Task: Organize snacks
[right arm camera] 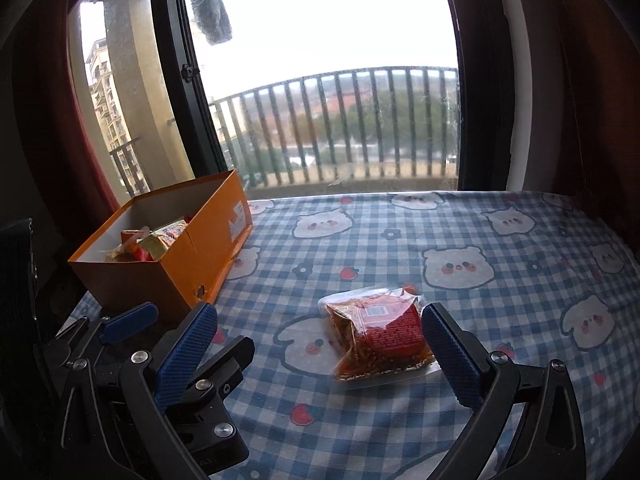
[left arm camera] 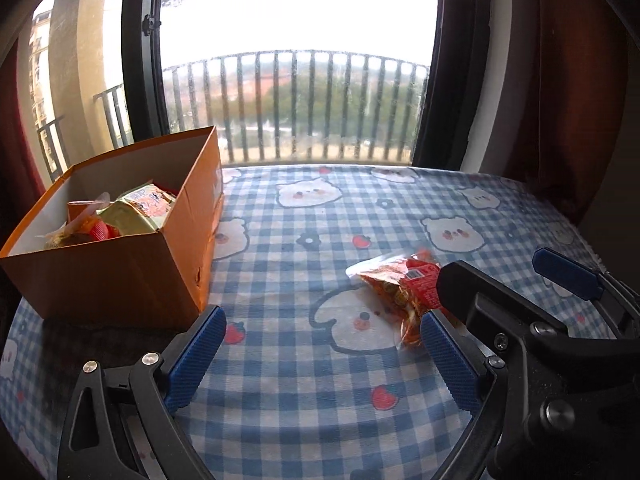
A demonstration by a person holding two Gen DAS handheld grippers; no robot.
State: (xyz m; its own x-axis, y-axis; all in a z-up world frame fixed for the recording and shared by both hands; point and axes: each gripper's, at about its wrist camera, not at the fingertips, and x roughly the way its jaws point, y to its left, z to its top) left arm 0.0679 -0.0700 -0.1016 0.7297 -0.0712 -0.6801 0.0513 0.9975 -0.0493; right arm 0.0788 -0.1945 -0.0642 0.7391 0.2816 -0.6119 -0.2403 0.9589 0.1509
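Observation:
A red, clear-wrapped snack pack (right arm camera: 378,338) lies flat on the blue checked cloth; it also shows in the left wrist view (left arm camera: 400,292). My right gripper (right arm camera: 316,320) is open and empty, its right finger (right arm camera: 450,354) beside the pack's right edge. My left gripper (left arm camera: 320,324) is open and empty, just left of the pack. An open orange box (left arm camera: 132,272) at the left holds several snack packs (left arm camera: 136,216); it also shows in the right wrist view (right arm camera: 176,268).
The table (right arm camera: 500,240) is covered with a blue checked cloth with bear prints. A window with a railing outside (right arm camera: 340,120) stands behind it. Dark red curtains (left arm camera: 568,80) hang at both sides. The right gripper's body (left arm camera: 540,320) crosses the left view.

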